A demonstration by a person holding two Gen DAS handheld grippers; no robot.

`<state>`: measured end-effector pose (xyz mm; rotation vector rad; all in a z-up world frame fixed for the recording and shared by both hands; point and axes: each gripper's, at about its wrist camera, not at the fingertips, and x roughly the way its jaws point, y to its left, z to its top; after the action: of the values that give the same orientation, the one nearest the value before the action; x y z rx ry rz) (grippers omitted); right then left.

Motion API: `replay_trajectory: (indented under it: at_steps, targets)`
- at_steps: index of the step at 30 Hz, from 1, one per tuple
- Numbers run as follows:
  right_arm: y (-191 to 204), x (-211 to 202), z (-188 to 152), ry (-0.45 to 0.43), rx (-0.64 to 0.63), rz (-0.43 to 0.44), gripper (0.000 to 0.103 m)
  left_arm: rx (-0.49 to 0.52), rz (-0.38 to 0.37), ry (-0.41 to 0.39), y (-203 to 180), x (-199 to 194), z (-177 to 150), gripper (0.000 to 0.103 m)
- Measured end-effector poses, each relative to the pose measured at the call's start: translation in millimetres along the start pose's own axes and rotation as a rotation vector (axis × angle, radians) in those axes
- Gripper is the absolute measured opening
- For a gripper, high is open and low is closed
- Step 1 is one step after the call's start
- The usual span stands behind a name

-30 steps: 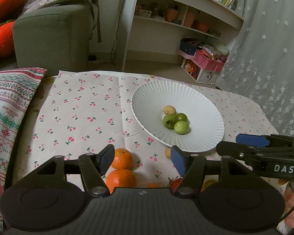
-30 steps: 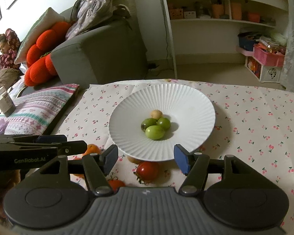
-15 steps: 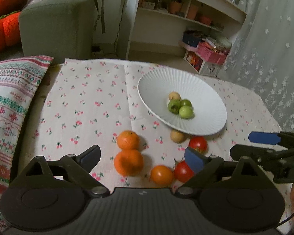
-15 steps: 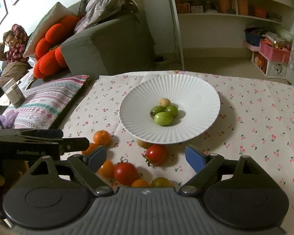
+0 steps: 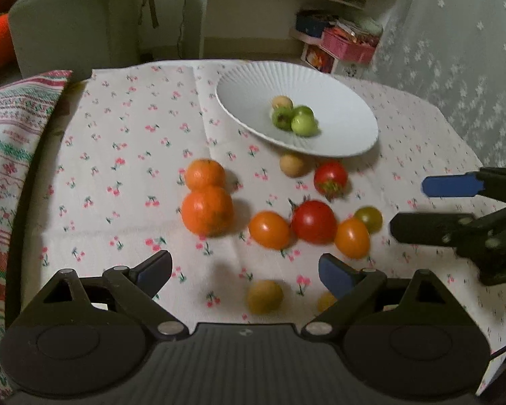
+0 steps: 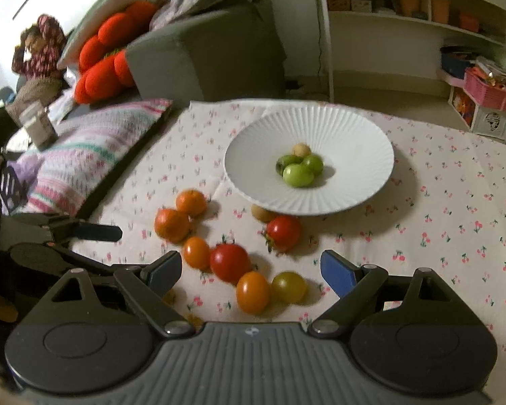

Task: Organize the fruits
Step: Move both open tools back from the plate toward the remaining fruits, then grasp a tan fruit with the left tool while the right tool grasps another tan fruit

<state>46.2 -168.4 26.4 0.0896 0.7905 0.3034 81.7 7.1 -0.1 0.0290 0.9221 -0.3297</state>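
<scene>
**Both grippers opened wide and dropped toward loose fruit; nothing picked yet**

Over the last second both sets of jaws had been opening, left gripper [image 5: 244,268] widening sooner, right gripper [image 6: 251,268] easing back a touch at the end. Jaws stood apart on both, nothing between the pads, nothing held. Both wrist views had tilted down and closer: a second earlier only the wide white ribbed ceramic plate [image 6: 364,141] and a couple of fruits showed; by this moment the whole loose cluster was in sight. Judged as set-up for a pick, sorting barely started.

Plate contents: three small green round fruits [image 6: 298,174], touching each other at the plate's centre, and one small tan round fruit [image 6: 301,150] just behind them. Nothing else in it.

Relative to the plate, on the cherry-print cloth [image 6: 455,202]:
- a second small tan fruit [image 5: 291,164] tucked at the plate's near rim
- smaller red tomato with green calyx [image 6: 283,233] just beside that, near the rim
- two orange mandarins [image 5: 205,195], touching, left of the near rim
- larger red tomato [image 6: 229,261] further out, flanked by two orange tomatoes [image 6: 253,292]
- yellow-green tomato [image 6: 289,287] at the right end of that row
- a yellowish fruit [image 5: 264,296] farthest from the plate, under the left gripper, blurred

The left gripper pointed at the yellowish fruit, the right at the orange and yellow-green tomatoes; which gets taken cannot be told.
</scene>
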Motion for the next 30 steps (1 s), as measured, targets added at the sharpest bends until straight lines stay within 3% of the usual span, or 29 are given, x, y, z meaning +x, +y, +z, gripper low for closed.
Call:
replay_trajectory:
  at_steps: [3, 7, 12, 18, 23, 27, 30]
  targets:
    - [7, 5, -7, 0.037, -0.040, 0.021, 0.074, 0.017, -0.002, 0.009, -2, 1, -5, 0.081]
    - [23, 7, -15, 0.061, -0.134, 0.072, 0.069, 0.006, -0.027, 0.036, 0, 5, -7, 0.063]
    - [38, 13, -21, 0.092, -0.210, 0.094, 0.061, 0.033, -0.022, 0.057, -4, 10, -10, 0.050]
    - [51, 25, -32, 0.153, -0.280, 0.114, 0.053, 0.059, -0.033, 0.072, -7, 12, -12, 0.048]
    - [57, 32, -36, 0.173, -0.309, 0.098, 0.045, 0.080, -0.040, 0.098, -11, 19, -15, 0.036]
    - [56, 37, -38, 0.187, -0.313, 0.064, 0.027, 0.087, -0.038, 0.098, -11, 19, -15, 0.022]
    - [56, 36, -36, 0.180, -0.316, 0.061, 0.021, 0.068, -0.051, 0.102, -9, 19, -14, 0.013]
